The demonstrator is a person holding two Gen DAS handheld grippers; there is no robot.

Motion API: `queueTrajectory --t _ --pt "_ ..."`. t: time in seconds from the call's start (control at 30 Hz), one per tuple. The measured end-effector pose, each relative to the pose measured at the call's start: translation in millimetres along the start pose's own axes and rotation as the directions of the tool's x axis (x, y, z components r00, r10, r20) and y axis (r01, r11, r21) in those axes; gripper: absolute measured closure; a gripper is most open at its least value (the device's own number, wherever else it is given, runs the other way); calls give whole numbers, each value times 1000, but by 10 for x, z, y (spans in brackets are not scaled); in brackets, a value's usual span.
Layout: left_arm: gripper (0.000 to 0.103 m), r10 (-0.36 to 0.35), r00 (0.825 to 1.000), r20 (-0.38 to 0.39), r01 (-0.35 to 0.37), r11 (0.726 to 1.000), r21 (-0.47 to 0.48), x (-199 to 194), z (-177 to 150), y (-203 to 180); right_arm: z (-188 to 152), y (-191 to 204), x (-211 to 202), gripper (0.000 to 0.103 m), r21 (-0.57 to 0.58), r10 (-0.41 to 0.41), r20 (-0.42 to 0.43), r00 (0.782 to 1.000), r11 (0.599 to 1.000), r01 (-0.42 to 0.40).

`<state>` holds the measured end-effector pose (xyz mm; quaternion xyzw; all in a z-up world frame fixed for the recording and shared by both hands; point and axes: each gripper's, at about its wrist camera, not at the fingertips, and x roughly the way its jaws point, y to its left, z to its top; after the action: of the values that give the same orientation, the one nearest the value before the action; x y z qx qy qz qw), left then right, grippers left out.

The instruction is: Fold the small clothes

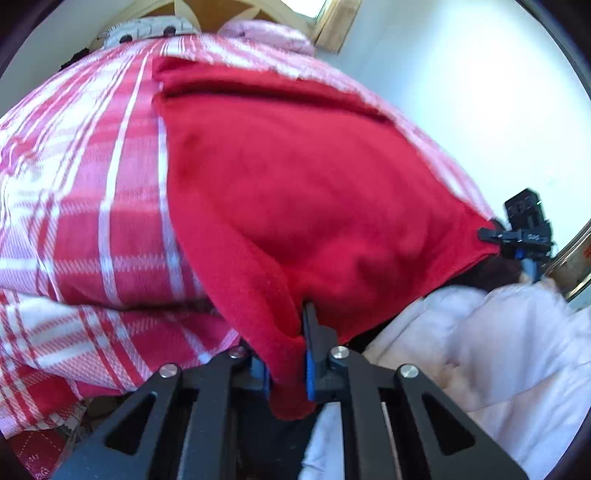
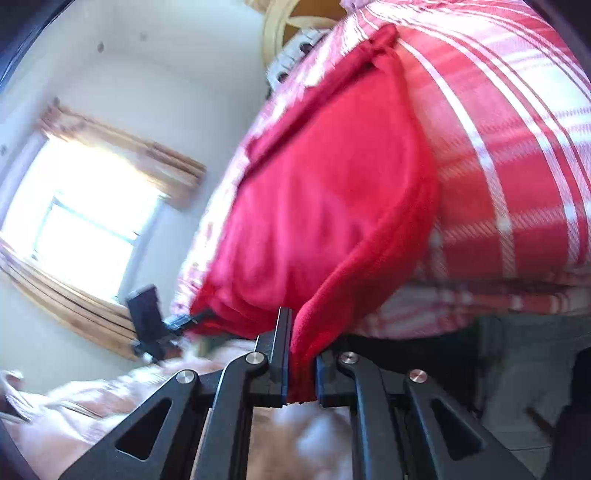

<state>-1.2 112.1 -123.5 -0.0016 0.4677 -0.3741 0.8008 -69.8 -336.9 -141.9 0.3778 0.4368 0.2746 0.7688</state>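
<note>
A red fleece garment (image 1: 314,192) lies spread on a red-and-white checked cloth (image 1: 92,177), with its near edge lifted. My left gripper (image 1: 286,369) is shut on one near corner of the garment. My right gripper (image 1: 491,236) shows at the right of the left wrist view, pinching the other near corner. In the right wrist view the right gripper (image 2: 301,365) is shut on a fold of the red garment (image 2: 325,206), and the left gripper (image 2: 192,319) holds the far corner. The garment hangs stretched between both grippers over the checked cloth (image 2: 509,147).
A pale pink padded quilt (image 1: 498,350) lies below the grippers and shows in the right wrist view (image 2: 92,398) too. A bright window with a wooden frame (image 2: 88,221) is on the white wall. A pink garment (image 1: 266,35) and a patterned white item (image 1: 147,31) lie at the far end.
</note>
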Motion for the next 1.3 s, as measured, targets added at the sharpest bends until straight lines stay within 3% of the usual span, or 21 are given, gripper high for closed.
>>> queueTrajectory --t 0.2,0.47,0.67,0.83,1.03,1.17,1.23,1.3 --pt "90 -63 990 125 66 998 -17 -402 230 -130 297 205 -193 94 40 176 120 977 983 -182" --pt "89 -10 983 186 26 996 -80 -476 756 -152 895 352 -279 94 6 188 232 954 981 -195" --pt "89 49 969 244 -7 986 -168 -409 1305 100 1687 380 -228 94 -11 205 295 933 977 -211" --pt "89 90 958 273 -22 970 -242 -230 1969 357 2448 428 1 94 -42 150 303 941 989 -144" --pt "89 169 945 279 -68 939 -337 162 2670 695 3342 186 467 94 -11 75 320 944 997 -75" --pt "89 233 946 228 -130 911 -390 653 3087 980 3755 -138 869 95 42 25 318 948 998 -40" --pt "87 267 946 184 -173 895 -412 873 3204 1103 3890 -366 1103 95 97 -51 287 956 995 24" --pt "80 271 959 81 -196 846 -496 1183 3237 1356 3934 -604 1293 94 164 -128 250 960 983 88"
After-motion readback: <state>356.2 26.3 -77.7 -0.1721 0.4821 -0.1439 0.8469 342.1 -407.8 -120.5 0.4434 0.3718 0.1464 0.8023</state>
